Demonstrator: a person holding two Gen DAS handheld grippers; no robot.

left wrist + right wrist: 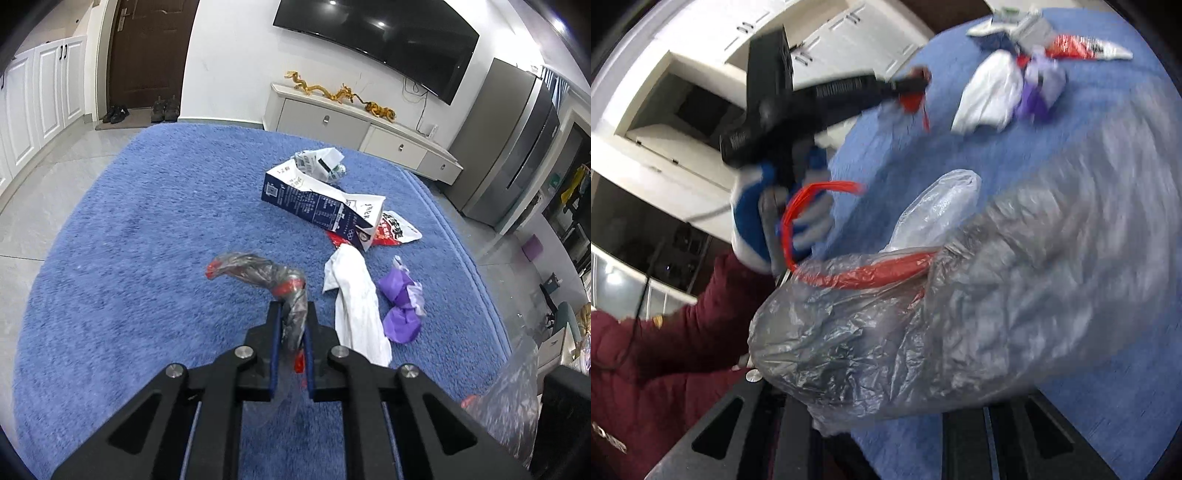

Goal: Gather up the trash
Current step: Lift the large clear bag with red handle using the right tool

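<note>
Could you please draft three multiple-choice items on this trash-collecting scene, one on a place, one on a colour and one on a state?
1. Where does the milk carton lie?
A. on the blue rug
B. on the TV cabinet
C. inside the bag

2. What colour is the crumpled piece beside the white cloth?
A. green
B. purple
C. yellow

3. How is the left gripper?
A. open over the rug
B. shut on nothing
C. shut on the trash bag

Key: 1 A, the carton rests on the rug pile. 2 B, the purple wrapper lies right of the cloth. 3 C, grey plastic with red trim is pinched between its fingers.
</note>
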